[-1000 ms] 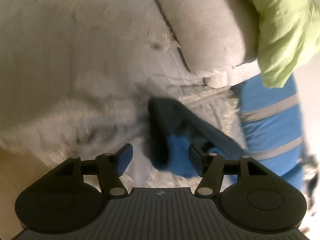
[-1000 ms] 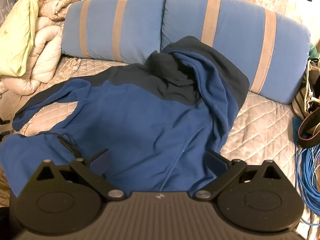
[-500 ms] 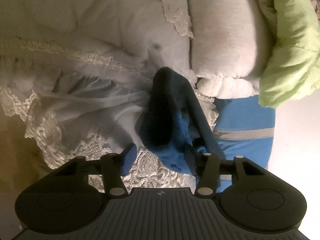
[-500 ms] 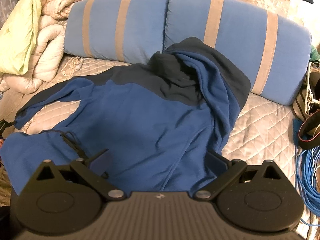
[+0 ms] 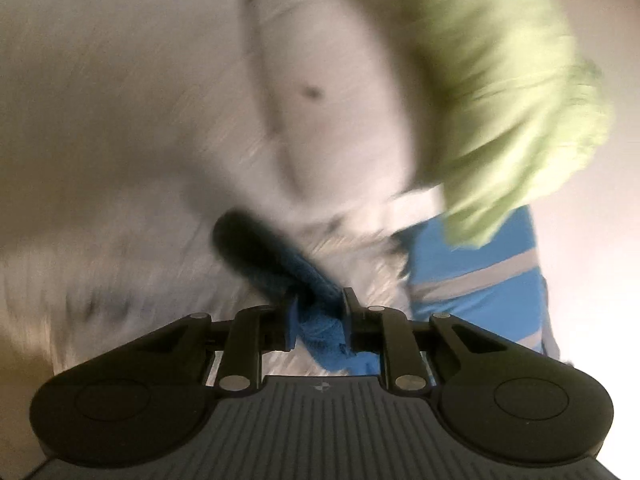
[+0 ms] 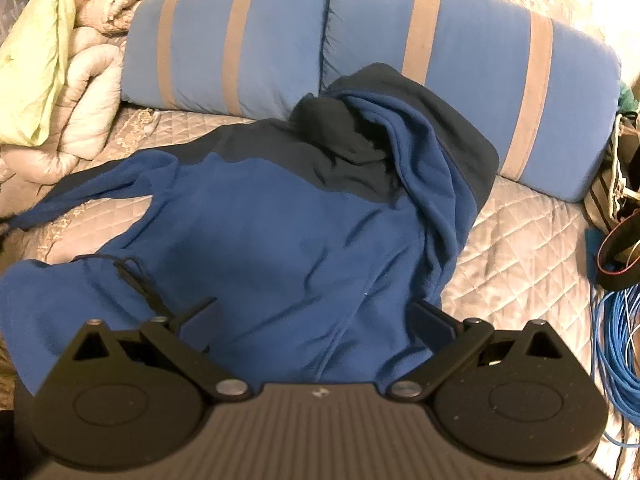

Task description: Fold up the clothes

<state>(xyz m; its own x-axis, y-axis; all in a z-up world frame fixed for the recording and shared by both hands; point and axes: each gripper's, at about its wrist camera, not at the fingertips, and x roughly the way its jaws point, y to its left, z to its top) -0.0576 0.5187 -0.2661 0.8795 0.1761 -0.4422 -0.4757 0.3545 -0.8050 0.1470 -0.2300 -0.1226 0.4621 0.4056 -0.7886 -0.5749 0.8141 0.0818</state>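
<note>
Soft blue fleece hoodie (image 6: 280,240), likely light, floppy; sleeve cuff (image 5: 316,320) clamped by left gripper (image 5: 318,320); right gripper (image 6: 316,316) spread wide, empty, hem at six o'clock.

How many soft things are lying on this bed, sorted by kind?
Blue fleece hoodie: 1
Blue striped pillows: 2
Beige quilted comforter: 1
Light green cloth: 1
Total: 5

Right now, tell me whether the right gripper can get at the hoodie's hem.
Probably yes. The right gripper is open, low over the hoodie, with the near hem running between its fingers and nothing lying on the cloth there. The left gripper is busy, shut on the sleeve.
</note>
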